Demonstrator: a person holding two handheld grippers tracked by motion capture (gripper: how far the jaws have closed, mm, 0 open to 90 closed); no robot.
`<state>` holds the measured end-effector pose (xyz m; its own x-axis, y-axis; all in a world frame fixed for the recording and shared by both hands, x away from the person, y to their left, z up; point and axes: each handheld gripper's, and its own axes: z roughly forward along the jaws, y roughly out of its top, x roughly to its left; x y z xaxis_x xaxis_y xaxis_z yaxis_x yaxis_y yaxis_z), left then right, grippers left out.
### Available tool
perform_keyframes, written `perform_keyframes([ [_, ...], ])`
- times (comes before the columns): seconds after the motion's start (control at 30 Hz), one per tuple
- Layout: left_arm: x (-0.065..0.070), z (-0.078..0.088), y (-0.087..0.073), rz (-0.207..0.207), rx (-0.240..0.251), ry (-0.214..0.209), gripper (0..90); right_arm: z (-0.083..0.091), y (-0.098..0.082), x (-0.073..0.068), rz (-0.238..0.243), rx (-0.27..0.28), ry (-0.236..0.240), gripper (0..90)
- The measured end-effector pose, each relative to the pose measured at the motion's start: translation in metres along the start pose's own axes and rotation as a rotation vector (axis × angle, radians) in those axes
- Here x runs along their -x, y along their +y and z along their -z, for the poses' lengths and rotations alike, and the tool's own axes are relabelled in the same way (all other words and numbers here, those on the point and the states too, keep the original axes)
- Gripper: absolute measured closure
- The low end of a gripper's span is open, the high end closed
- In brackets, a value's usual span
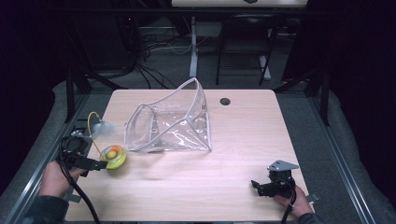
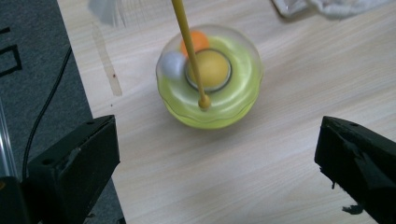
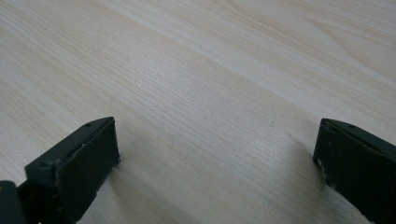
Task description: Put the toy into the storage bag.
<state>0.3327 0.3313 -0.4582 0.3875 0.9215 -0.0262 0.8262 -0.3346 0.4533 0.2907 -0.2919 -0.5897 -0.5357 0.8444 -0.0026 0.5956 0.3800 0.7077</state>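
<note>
Just ahead of the left hand-held gripper, jaws spread wide and empty: yellow-green domed toy on the worktop, thin wand rising above it. Recommended: centre jaws on dome, clear of wand, before closing. Right hand-held gripper likewise wide, empty, over bare worktop.

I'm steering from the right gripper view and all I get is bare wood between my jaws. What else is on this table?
Observer: A clear plastic pouch stands open near the middle of the table.
Operator: Anything by the other hand?
Observer: A yellow-green domed toy sits at the table's left edge, just ahead of the left gripper, whose jaws are open.
Operator: What's on the toy?
Observer: A thin yellow wand rises from it, with a white feather at its end.
</note>
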Motion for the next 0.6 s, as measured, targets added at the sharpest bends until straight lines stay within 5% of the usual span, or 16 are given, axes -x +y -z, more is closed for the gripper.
perform_keyframes([
  [0.6, -0.016, 0.027, 0.040, 0.008, 0.023, -0.024, 1.3, 0.000, 0.000, 0.000, 0.000, 0.000, -0.001, 0.0],
])
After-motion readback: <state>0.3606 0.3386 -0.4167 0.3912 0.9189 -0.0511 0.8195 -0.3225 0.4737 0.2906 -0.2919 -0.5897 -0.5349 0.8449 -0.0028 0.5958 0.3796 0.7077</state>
